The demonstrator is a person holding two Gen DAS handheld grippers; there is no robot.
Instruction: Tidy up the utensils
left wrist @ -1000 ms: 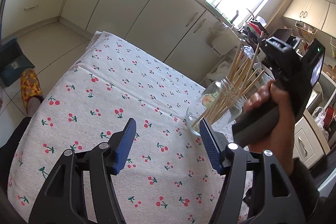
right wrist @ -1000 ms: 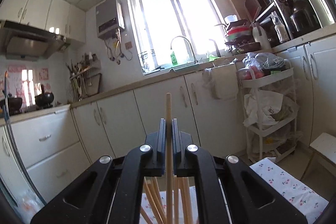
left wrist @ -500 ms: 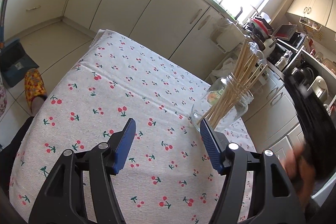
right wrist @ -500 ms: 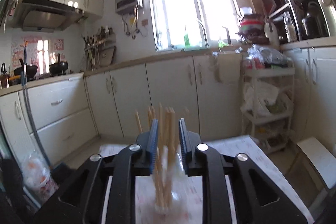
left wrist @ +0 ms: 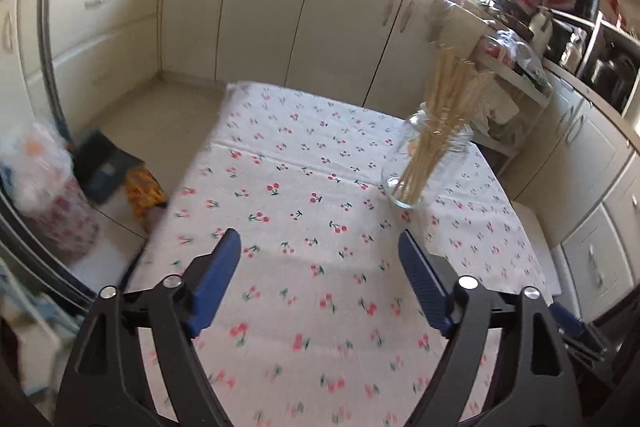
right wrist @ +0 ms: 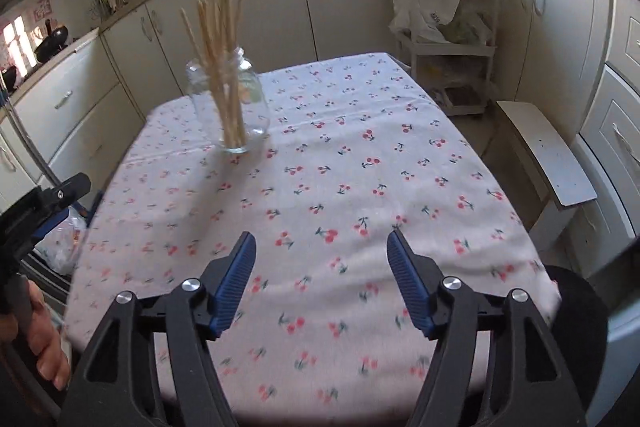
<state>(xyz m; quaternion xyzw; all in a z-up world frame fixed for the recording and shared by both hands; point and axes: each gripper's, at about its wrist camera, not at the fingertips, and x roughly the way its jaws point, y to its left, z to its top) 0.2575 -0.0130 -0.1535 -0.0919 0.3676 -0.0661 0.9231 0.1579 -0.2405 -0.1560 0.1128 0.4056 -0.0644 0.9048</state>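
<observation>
A clear glass jar [left wrist: 426, 163] [right wrist: 236, 99] stands upright on the cherry-print tablecloth [left wrist: 320, 211] [right wrist: 340, 187]. Several wooden chopsticks [left wrist: 448, 95] [right wrist: 218, 39] lean together inside it and stick out of its mouth. My left gripper [left wrist: 320, 247] hovers over the near part of the table, well short of the jar, its jaws opening with nothing between them. My right gripper [right wrist: 322, 247] hangs over the near middle of the table, back and to the right of the jar, its jaws opening and holding nothing. The left tool and the hand on it show at the right wrist view's left edge [right wrist: 36, 211].
Cream kitchen cabinets [left wrist: 280, 7] ring the table. A white rack with bags [right wrist: 444, 15] stands behind its far right corner, a white stool [right wrist: 548, 163] at its right side. Bags and a slipper [left wrist: 140, 187] lie on the floor to the left.
My right gripper let go of the chopstick it held above the jar, opened wide, tilted down and pulled back. My left gripper rose, drew back from the jar and widened.
</observation>
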